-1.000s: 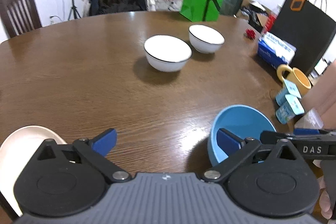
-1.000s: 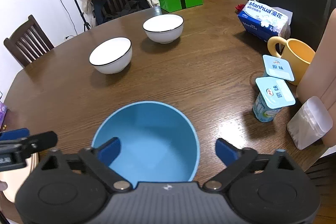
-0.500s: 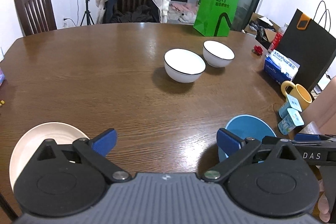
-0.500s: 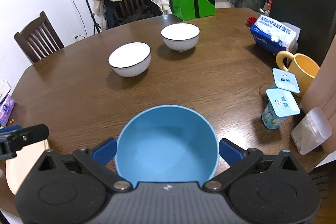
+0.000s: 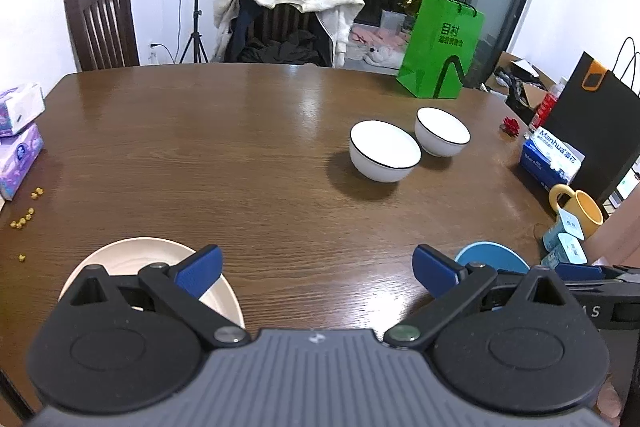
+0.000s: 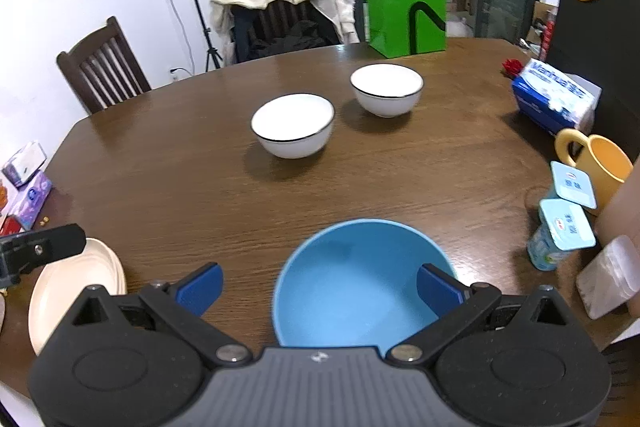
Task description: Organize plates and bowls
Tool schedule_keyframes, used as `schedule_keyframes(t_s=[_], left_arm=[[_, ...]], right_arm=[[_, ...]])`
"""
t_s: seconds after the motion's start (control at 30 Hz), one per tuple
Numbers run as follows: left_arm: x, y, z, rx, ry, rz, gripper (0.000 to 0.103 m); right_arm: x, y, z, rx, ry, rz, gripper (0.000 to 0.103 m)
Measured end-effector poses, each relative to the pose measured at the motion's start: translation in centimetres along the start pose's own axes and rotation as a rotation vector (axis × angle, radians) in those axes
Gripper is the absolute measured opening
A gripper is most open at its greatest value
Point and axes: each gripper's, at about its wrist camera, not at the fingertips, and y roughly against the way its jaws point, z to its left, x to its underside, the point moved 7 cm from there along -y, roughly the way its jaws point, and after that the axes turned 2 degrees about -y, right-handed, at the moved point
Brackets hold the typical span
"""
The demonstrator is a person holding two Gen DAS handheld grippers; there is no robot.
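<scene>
A blue bowl [image 6: 360, 279] sits on the brown table near its front edge; it also shows in the left wrist view [image 5: 490, 259]. My right gripper [image 6: 318, 285] is open above it, with its right finger over the bowl. A cream plate [image 5: 152, 267] lies at the front left, also in the right wrist view [image 6: 72, 291]. My left gripper [image 5: 316, 269] is open and empty, above the table between plate and blue bowl. Two white bowls with dark rims [image 5: 384, 151] [image 5: 442, 137] stand side by side at mid table.
A yellow mug [image 6: 600, 163], two yogurt cups [image 6: 560, 231], a clear container [image 6: 608, 279] and a blue tissue pack [image 6: 556, 103] line the right edge. A green bag [image 5: 440, 47] stands at the back. Tissue packs [image 5: 18, 151] lie at the left edge.
Both grippers have risen and pulled back from the table, so more of it shows. The blue bowl, plate and white bowls have stayed in place.
</scene>
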Motion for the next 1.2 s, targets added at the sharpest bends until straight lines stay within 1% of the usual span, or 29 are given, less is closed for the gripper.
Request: schedule_keyframes(t_s=[0.2,0.57,0.8,1.2], left_arm=[[-0.5,0.7,1.2,-0.027,0.016,-0.019,0.103],[-2.7,1.1,3.4,-0.072,0.053,-0.05,0.103],[-4.0,0.5,4.3,-0.092,0.074,-0.063,0.103],[-6.3,-1.8,4.8,-0.114,0.095,-0.054,0.103]], right_arm=[[-0.6,-0.3,2.0,-0.022,0.032,-0.004,0.103],[-2.5,-1.3,5.3,-0.037,0.079,-0.007,0.103],[-4.3,-2.4,6.6,-0.043,0.074,0.008,0.103],[-8.0,-4.9,8.7,-0.054,0.08,0.017,0.103]])
